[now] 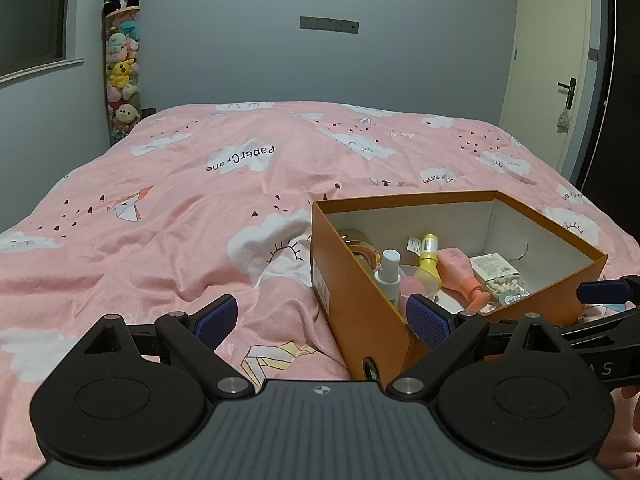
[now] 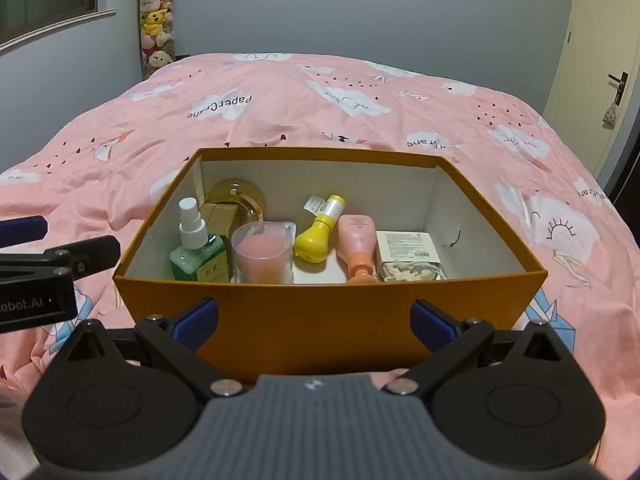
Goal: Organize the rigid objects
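Note:
An orange cardboard box (image 2: pixel 320 312) (image 1: pixel 368 320) sits open on the pink bed. Inside it I see a green spray bottle (image 2: pixel 196 252) (image 1: pixel 389 276), a clear cup with pink contents (image 2: pixel 262 256), a yellow bottle (image 2: pixel 320 236) (image 1: pixel 429 260), a pink bottle (image 2: pixel 358 244) (image 1: pixel 460 272), a gold jar (image 2: pixel 236 196), and a flat white packet (image 2: pixel 408 246). My right gripper (image 2: pixel 316 322) is open just in front of the box's near wall, holding nothing. My left gripper (image 1: pixel 322 322) is open at the box's left corner, empty.
The pink cloud-print quilt (image 1: pixel 180 208) covers the whole bed. A tall tube of plush toys (image 1: pixel 122 68) stands in the far left corner. A cream door (image 1: pixel 548 60) is at the right. The other gripper shows at each view's edge (image 2: pixel 36 272) (image 1: pixel 604 292).

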